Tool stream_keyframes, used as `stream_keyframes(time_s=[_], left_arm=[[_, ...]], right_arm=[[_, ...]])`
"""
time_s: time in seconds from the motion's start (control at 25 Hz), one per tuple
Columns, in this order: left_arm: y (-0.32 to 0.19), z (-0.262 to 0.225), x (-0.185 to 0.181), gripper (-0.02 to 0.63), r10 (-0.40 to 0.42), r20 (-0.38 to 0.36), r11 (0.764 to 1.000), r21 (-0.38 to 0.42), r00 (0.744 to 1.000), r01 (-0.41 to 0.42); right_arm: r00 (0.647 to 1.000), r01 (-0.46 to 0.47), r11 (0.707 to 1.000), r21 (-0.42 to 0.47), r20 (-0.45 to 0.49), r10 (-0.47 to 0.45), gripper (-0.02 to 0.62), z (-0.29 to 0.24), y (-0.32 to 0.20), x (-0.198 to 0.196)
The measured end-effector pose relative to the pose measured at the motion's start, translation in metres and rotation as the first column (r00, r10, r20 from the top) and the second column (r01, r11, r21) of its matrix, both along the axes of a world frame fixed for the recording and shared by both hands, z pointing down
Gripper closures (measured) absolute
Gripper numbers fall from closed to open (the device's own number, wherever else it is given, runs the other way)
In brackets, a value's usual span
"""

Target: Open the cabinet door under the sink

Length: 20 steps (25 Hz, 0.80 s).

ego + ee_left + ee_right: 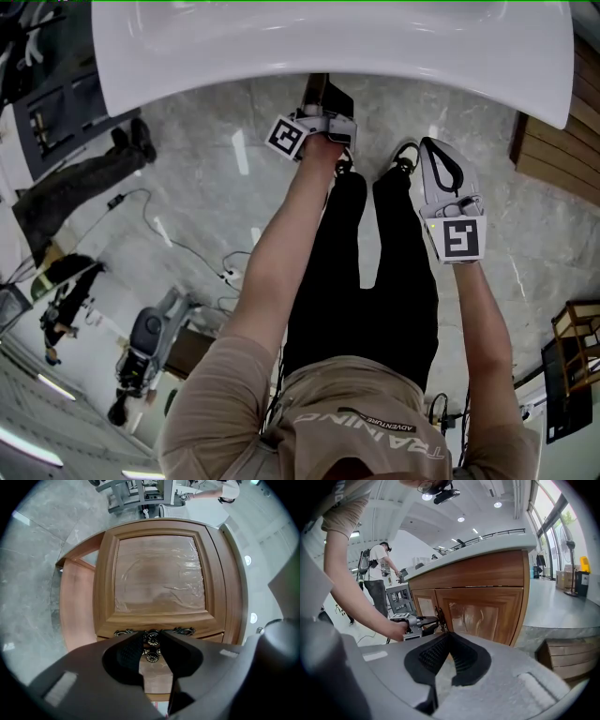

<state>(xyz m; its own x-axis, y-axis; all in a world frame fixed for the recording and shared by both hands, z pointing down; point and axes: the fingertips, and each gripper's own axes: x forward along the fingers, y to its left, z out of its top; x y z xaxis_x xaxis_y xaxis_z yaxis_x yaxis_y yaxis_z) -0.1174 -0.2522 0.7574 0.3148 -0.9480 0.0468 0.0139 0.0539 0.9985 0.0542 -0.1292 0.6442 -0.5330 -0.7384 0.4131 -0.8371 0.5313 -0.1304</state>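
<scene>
The wooden cabinet [480, 611] under the white sink [328, 42] has two panelled doors that meet at dark ornate knobs [152, 638]. My left gripper [152, 638] is open, its jaws standing either side of the upper knob without pressing on it. It reaches level under the sink rim in the head view [330, 105], and the right gripper view shows the left gripper [423, 623] at the door seam. The left door [159, 573] seems slightly proud of the other; I cannot tell for sure. My right gripper [448, 637] is shut on nothing, held back from the cabinet [433, 148].
A low stack of wooden boards [567, 660] lies on the floor right of the cabinet. A person [375, 581] stands by a metal frame to the left. Cables [187, 248] and a wheeled machine [145, 347] are on the marble floor behind me.
</scene>
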Motion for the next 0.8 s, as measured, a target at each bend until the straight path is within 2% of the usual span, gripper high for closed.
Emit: stream_keyframes(time_s=[0.08, 0.36, 0.56, 0.8], left_arm=[[-0.002, -0.002, -0.001, 0.504, -0.009, -0.009, 1.000, 0.018, 1.000, 0.009], [-0.002, 0.002, 0.000, 0.503, -0.065, -0.100, 0.997, 0.034, 0.993, 0.069], [0.000, 0.001, 0.000, 0.505, -0.057, -0.096, 0.996, 0.056, 0.994, 0.063], [-0.001, 0.000, 0.001, 0.505, -0.021, -0.081, 0.997, 0.072, 0.996, 0.027]], right_arm=[[1.000, 0.011, 1.000, -0.001, -0.001, -0.011, 0.594, 0.000, 0.001, 0.002], [0.998, 0.057, 0.998, -0.024, -0.018, -0.057, 0.594, 0.005, 0.005, 0.004], [0.996, 0.088, 0.996, -0.027, -0.012, -0.088, 0.594, 0.005, 0.007, 0.000], [0.998, 0.061, 0.994, -0.091, 0.026, -0.058, 0.594, 0.010, 0.008, 0.003]])
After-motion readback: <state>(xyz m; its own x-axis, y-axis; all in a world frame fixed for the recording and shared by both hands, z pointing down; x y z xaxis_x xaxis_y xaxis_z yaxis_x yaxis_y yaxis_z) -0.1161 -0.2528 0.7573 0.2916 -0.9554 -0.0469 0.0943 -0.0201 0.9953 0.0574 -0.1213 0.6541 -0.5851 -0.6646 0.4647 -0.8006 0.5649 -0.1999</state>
